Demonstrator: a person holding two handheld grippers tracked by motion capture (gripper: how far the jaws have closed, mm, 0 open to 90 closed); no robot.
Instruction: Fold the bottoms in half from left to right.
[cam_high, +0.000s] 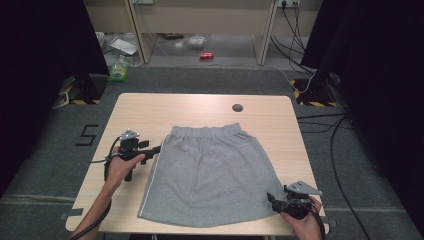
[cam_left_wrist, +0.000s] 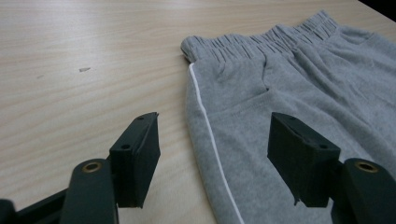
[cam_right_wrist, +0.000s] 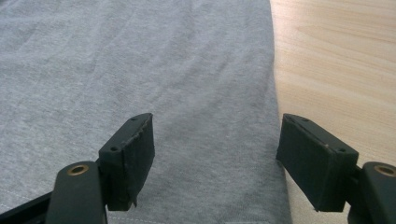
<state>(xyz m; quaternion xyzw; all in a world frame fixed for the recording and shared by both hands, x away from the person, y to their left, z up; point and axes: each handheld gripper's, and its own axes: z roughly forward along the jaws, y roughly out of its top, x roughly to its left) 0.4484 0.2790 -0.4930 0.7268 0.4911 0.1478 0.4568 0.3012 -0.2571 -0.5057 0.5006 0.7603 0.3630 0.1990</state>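
Premises: a lab or recording studio. A light wooden table (cam_high: 150, 107) stands alone on grey carpet (cam_high: 45, 150). Black curtains (cam_high: 40, 40) hang on both sides of the table. Stand feet with yellow-black hazard tape (cam_high: 80, 101) sit by its far corners. Beyond it, cables (cam_high: 292, 30) run from wall sockets. A number is taped on the carpet (cam_high: 88, 135) left of it.

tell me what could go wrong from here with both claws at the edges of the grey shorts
1. The left claw straddles the side edge of the grey shorts by the white stripe; closing now might catch one layer only.
2. The right claw is open over the hem corner; a shallow bite could slip off.
3. Uneven pulls may wrinkle the flat fabric or drag it over the table edge.
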